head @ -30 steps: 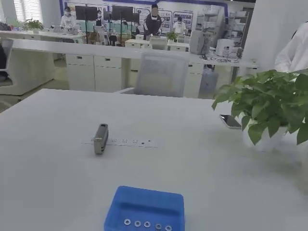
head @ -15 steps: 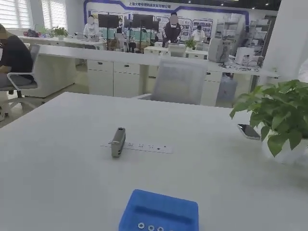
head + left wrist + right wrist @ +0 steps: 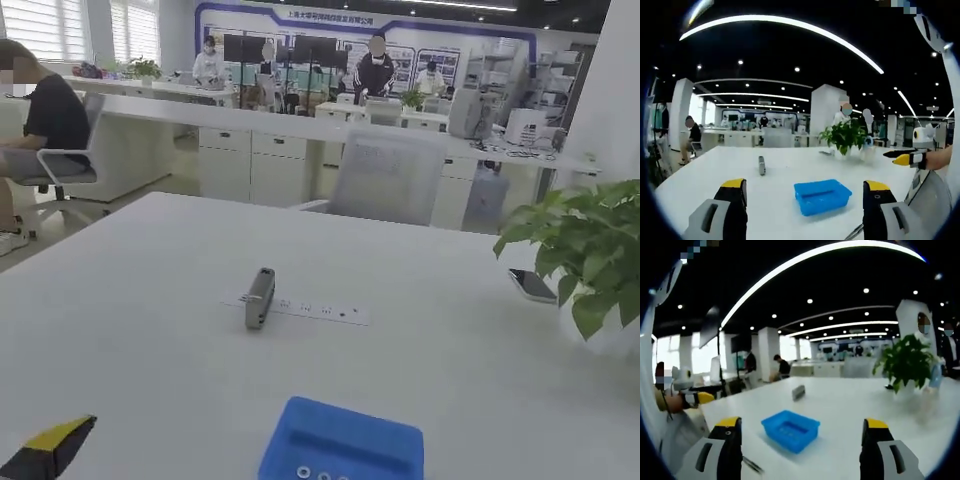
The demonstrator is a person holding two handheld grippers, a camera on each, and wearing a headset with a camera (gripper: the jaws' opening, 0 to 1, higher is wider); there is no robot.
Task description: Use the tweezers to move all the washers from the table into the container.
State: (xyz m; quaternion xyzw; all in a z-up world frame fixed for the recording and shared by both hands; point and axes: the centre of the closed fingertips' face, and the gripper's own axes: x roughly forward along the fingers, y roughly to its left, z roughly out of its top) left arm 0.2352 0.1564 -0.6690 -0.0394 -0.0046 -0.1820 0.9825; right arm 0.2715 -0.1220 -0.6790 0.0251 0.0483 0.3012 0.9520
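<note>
1. Since a second ago the yellow-and-black tip of a tool (image 3: 48, 447) has come into the head view's lower left corner; which side it belongs to I cannot tell. The wider shift of the scene is the camera's.
2. The white tabletop (image 3: 150, 300) runs across the head view.
3. A potted plant (image 3: 590, 250) stands at its right edge.
4. The blue bin (image 3: 350, 412) sits near the front middle of the tabletop, cut by the bottom of the head view.
5. The left tool (image 3: 804, 186) is held above the tabletop with its jaws wide apart and nothing between them; the bin lies ahead of it.
6. The right tool (image 3: 801, 423) is likewise spread wide and empty, with the bin ahead and slightly left.
7. A grey block (image 3: 260, 297) rests on the left end of a flat socket strip (image 3: 310, 309), beyond the bin.
8. A phone (image 3: 531, 285) lies beside the plant.
9. A few washers (image 3: 320, 474) lie in a row inside the bin, at its near side.
</note>
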